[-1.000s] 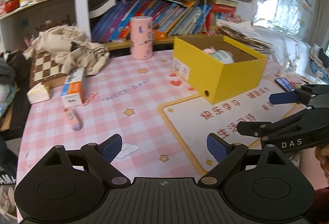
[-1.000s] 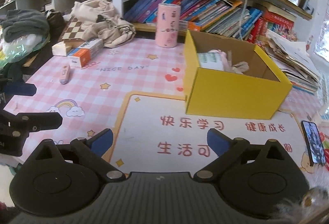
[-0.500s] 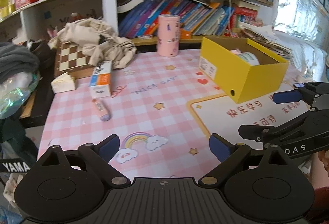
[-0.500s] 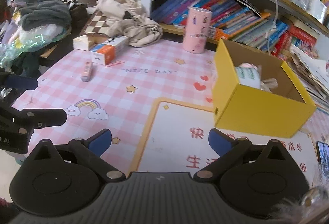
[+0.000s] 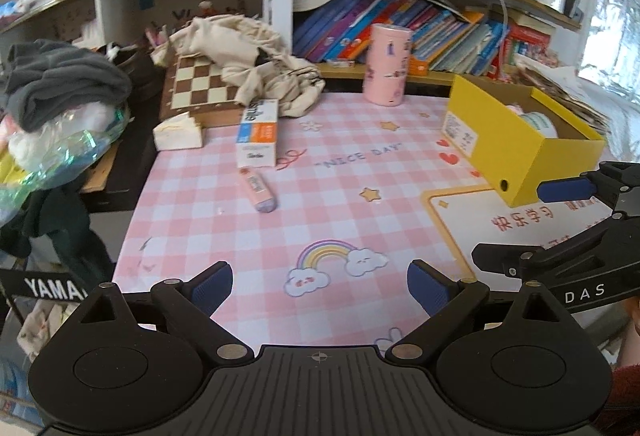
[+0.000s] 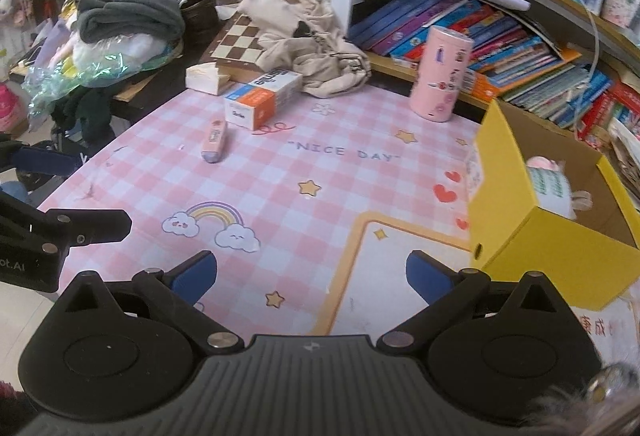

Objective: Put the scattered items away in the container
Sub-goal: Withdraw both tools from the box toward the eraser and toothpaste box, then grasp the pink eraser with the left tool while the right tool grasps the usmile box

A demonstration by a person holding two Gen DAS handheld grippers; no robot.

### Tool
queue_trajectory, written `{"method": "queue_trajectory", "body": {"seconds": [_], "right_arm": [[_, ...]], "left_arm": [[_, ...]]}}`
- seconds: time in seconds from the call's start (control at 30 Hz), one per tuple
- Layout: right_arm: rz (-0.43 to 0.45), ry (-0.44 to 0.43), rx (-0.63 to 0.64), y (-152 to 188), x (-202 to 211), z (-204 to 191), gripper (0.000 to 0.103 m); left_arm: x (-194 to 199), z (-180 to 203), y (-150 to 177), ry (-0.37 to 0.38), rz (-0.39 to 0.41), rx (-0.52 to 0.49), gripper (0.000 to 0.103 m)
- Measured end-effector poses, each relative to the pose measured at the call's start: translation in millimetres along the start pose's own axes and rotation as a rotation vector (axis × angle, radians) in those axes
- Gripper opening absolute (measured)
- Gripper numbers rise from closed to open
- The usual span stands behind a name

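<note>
Both views swung toward nine o'clock over the last second, away from the open yellow cardboard box (image 5: pixel 516 144) and onto the scattered side of the pink checked desk mat (image 5: pixel 320 204). Left gripper (image 5: pixel 320 286) spread wide, nothing between its blue pads; right gripper (image 6: pixel 311 276) likewise spread and empty, hovering low over the mat at the near edge.

Now centred in the left view: a small pink eraser-like stick (image 5: pixel 258 189), lying flat at about eleven o'clock from the left gripper, well apart from it. Just beyond, at twelve o'clock from the stick, a white-and-orange carton (image 5: pixel 258 134) lying on its side. Further at eleven o'clock, a pale tissue-like block (image 5: pixel 178 132) against the wooden chessboard (image 5: pixel 200 88), itself half under crumpled beige cloth (image 5: pixel 248 64). A tall pink cylindrical tin (image 5: pixel 387 64) upright at one o'clock, near the shelf.

Box off at two to three o'clock, already holding a white-and-green soft item (image 6: pixel 550 186) and something pink behind it.

Meaning for the task, probably: one drop-off finished, next target being lined up, most likely the pink stick as the nearest loose piece. Reach forward and a descent needed before any pinch.
</note>
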State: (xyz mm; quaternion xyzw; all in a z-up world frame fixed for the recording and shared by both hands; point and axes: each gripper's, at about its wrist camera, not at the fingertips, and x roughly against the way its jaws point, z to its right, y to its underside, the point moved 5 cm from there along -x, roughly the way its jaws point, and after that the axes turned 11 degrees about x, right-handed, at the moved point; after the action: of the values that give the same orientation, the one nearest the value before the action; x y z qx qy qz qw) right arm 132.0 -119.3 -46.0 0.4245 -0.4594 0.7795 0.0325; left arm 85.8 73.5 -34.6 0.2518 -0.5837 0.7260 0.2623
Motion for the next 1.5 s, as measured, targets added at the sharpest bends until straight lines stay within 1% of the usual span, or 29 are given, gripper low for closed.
{"method": "queue_trajectory", "body": {"seconds": [0.13, 0.27, 0.43, 0.7, 0.83, 1.1, 1.2, 1.43, 1.5], "right_arm": [[-0.002, -0.029, 0.016, -9, -15, 1, 0.102], [-0.004, -0.057, 0.018, -20, -31, 3, 0.102], [-0.004, -0.081, 0.053, -32, -48, 3, 0.102], [-0.013, -0.110, 0.054, -47, -78, 9, 0.101], [-0.018, -0.108, 0.057, -60, -97, 16, 0.100], [-0.013, -0.131, 0.061, -82, -131, 28, 0.100], [-0.013, -0.138, 0.066, -87, -141, 31, 0.100], [-0.024, -0.146, 0.076, -92, -160, 39, 0.100], [-0.031, -0.146, 0.076, -92, -165, 42, 0.100]], "left_arm": [[-8, -7, -3, -0.027, -0.011, 0.023, 0.096], [-16, -13, -11, -0.052, -0.014, 0.026, 0.096], [-30, -22, -21, -0.062, 0.000, 0.067, 0.096], [-60, -30, -36, -0.081, 0.015, 0.085, 0.095], [-76, -34, -47, -0.104, 0.025, 0.084, 0.095], [-105, -45, -68, -0.147, 0.032, 0.102, 0.095], [-116, -48, -74, -0.164, 0.030, 0.111, 0.095], [-147, -51, -81, -0.177, 0.011, 0.140, 0.095], [-156, -51, -81, -0.181, -0.002, 0.151, 0.093]]}}
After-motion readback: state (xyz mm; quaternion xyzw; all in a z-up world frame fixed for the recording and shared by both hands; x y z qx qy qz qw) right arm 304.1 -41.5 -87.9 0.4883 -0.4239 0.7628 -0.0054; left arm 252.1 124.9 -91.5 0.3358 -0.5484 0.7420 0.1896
